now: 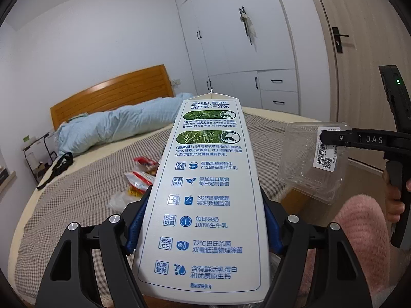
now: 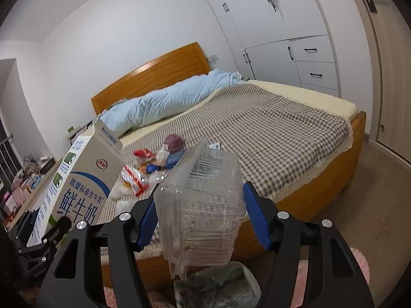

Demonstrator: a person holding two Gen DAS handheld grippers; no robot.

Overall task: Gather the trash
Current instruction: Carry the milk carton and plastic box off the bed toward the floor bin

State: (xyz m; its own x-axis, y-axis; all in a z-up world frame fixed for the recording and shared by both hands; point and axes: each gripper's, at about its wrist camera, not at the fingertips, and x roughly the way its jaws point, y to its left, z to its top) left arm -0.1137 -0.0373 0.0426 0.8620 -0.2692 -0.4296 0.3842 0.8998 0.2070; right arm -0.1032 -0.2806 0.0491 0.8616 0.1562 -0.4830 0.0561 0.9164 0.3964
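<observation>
In the left wrist view a tall white milk carton (image 1: 205,192) with blue print lies lengthwise between the blue pads (image 1: 137,220) of my left gripper (image 1: 205,205), which is shut on it. My right gripper (image 2: 200,197) is shut on a clear plastic clamshell box (image 2: 203,205), held above the bed's near edge. The same box (image 1: 308,164), with a barcode label, shows at the right of the left wrist view, pinched by the right gripper's fingers (image 1: 334,137). The carton (image 2: 82,179) stands at the left of the right wrist view. Red and white snack wrappers (image 2: 136,177) lie on the bed.
A wooden bed (image 2: 321,179) carries a checked blanket (image 2: 269,133) and a rolled light-blue quilt (image 2: 167,102). A purple and a blue item (image 2: 174,148) lie among the wrappers. A translucent bag (image 2: 221,287) sits below the box. White wardrobes (image 1: 231,38) and a door (image 1: 359,51) stand behind. A pink sleeve (image 1: 359,231) is low on the right.
</observation>
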